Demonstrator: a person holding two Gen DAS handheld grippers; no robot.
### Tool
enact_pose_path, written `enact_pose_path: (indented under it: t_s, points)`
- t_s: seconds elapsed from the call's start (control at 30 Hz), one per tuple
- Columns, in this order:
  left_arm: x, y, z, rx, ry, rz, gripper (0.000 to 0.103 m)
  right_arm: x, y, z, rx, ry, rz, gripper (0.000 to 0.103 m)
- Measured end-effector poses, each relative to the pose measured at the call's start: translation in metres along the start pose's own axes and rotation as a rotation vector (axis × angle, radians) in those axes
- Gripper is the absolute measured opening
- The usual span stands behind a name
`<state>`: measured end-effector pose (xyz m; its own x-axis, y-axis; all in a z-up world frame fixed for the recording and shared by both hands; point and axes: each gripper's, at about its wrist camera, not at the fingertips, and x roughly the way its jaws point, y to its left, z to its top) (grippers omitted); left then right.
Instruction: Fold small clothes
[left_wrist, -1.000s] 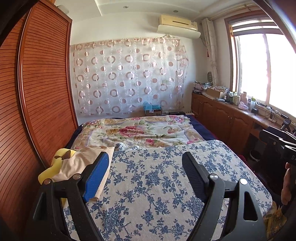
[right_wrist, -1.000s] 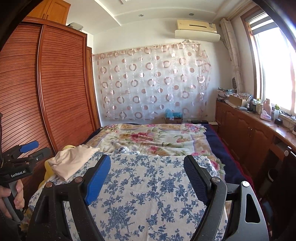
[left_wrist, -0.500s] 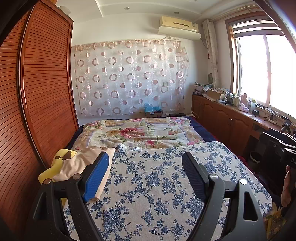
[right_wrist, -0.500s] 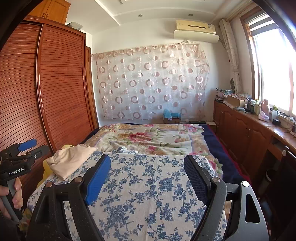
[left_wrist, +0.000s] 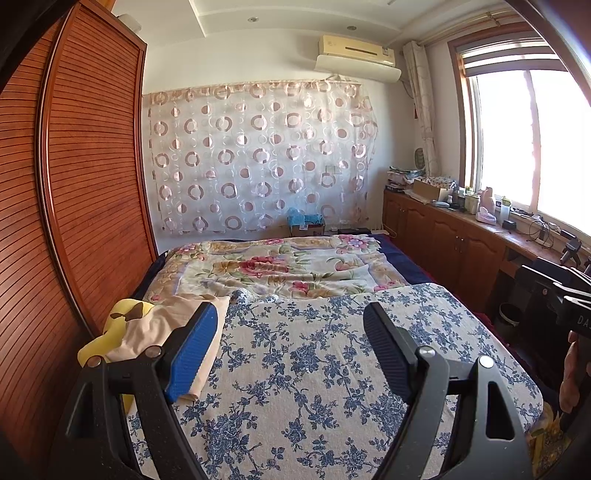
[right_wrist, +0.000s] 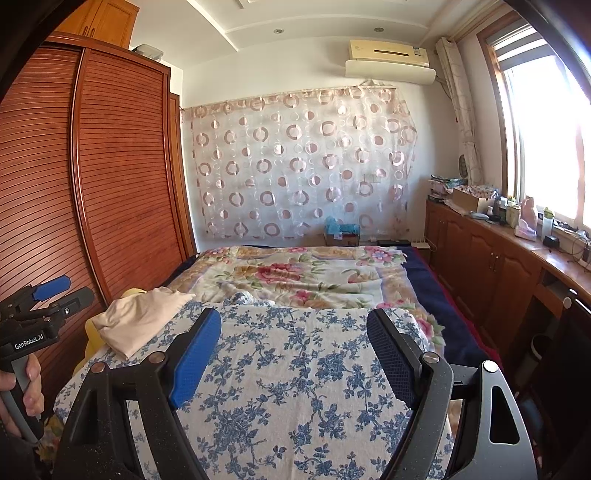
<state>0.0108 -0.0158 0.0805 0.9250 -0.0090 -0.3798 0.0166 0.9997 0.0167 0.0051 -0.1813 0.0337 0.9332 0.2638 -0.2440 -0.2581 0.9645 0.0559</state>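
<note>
**Left wrist view: both hand-held grippers being held apart above the bed**

The left hand-held gripper (left_wrist: 290, 343) is being held with fingers spread wide, nothing between them. The right hand-held gripper (right_wrist: 293, 349) is likewise being held apart and empty. A folded beige garment (right_wrist: 138, 321) is lying on the blue-flowered cover (right_wrist: 295, 362) at the bed's left edge, partly over a yellow cloth (left_wrist: 123, 314), beside the wardrobe (right_wrist: 110, 184).

Both tongs are spread wide with nothing between them. Left tongs (left_wrist: 291, 347) and right tongs (right_wrist: 295, 350) are held level, side by side, pointing toward the far end, each gripped by a hand.
</note>
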Motion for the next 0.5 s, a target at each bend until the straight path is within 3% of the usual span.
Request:
enact_pose_path:
  t_s: [0.5]
  points:
    - [-0.002,-0.0011,0.0014,0.002,-0.004,0.002,0.082,-0.0019,-0.0039,0.001,-0.005,-0.004,0.002,0.083]
